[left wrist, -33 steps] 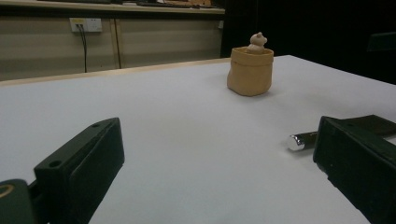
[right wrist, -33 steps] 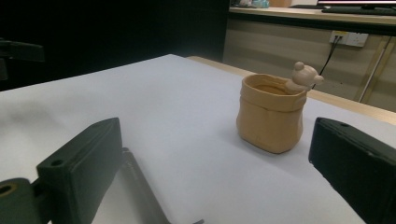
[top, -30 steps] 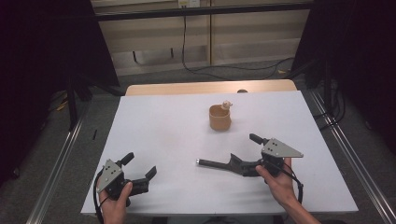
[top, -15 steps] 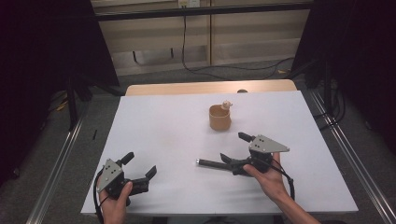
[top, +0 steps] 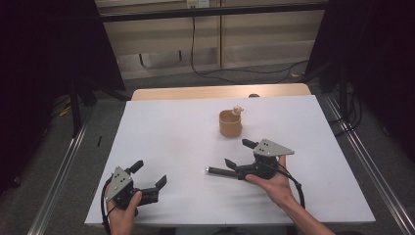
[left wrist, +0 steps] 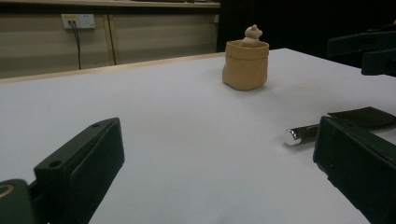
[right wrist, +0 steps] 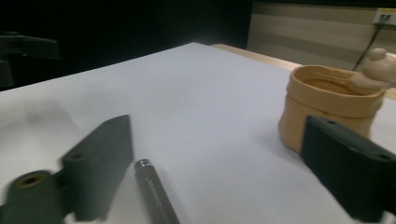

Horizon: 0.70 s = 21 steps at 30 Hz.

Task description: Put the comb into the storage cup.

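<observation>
Right gripper (top: 234,155): shifted across the table toward nine o'clock in the high view, from the right part of the white sheet toward its middle, the hand (top: 274,183) beneath it travelling along. Its grey three-cornered plate (top: 272,147) came to sit at about five o'clock from the tan cup (top: 230,123), nearer than before. Jaws were just closing a little, yet stood wide apart; the dark pen (right wrist: 154,191) lay on the sheet between them, beside the left-hand jaw in the right gripper view, with neither pad pressing on it.
</observation>
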Each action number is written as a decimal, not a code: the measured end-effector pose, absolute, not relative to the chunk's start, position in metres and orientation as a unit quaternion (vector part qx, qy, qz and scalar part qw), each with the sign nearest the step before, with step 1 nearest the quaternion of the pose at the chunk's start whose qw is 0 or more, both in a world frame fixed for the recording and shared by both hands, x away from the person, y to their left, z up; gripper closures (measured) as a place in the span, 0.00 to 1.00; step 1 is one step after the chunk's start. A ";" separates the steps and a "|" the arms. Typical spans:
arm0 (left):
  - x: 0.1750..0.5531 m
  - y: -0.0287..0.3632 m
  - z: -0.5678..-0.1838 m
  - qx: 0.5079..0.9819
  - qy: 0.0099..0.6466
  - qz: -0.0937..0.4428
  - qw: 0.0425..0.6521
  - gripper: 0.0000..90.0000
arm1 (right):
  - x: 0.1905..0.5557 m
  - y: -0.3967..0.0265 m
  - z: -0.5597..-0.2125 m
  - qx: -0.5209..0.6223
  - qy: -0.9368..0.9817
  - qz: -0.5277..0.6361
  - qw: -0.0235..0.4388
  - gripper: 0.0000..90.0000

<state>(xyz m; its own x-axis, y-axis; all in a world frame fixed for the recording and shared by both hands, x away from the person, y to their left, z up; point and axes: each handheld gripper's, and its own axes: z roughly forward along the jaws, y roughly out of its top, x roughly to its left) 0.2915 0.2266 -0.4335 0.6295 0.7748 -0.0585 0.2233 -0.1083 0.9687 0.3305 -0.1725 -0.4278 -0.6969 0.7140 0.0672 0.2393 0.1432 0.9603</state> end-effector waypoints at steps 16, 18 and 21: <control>0.292 0.227 -0.433 0.701 0.357 0.245 0.566 0.02 | 0.339 -0.182 -0.420 0.321 0.744 0.565 0.155 0.79; 0.291 0.227 -0.433 0.701 0.357 0.245 0.566 0.02 | 0.340 -0.183 -0.419 0.321 0.748 0.561 0.152 0.84; 0.291 0.227 -0.433 0.701 0.357 0.245 0.566 0.02 | 0.341 -0.184 -0.417 0.317 0.758 0.552 0.141 0.94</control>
<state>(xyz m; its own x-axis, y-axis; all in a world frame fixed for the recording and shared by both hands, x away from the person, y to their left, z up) 0.2912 0.2270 -0.4329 0.6250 0.7783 -0.0598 0.2228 -0.1044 0.9693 0.3411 -0.1841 -0.4166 -0.7591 0.6362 0.1376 0.3257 0.1883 0.9266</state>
